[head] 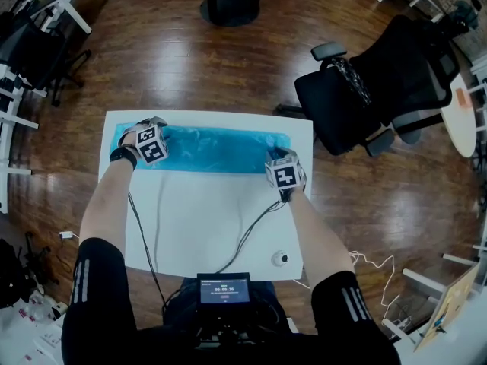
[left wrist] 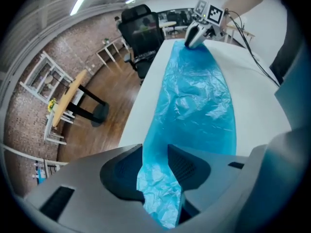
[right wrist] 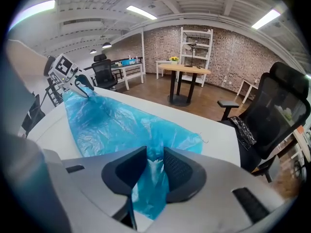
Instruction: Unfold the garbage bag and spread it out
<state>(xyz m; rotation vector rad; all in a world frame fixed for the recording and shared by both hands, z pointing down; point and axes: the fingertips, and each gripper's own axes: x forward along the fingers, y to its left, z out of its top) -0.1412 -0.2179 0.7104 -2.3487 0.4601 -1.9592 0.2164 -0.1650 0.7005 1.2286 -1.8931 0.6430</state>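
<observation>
Across the white table (head: 221, 226), left gripper (left wrist: 155, 155) pinches one end of the blue bag (head: 213, 149) lying flat along the far edge, right gripper (right wrist: 154, 160) pinches the other; a hard pull apart may tear the film or slip it free.

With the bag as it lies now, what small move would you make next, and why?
Probably draw both ends toward the near table edge. The garbage bag lies as a narrow, apparently folded strip along the far side, one end pinched in the left gripper, the other in the right gripper, with bare surface in front to spread onto.
</observation>
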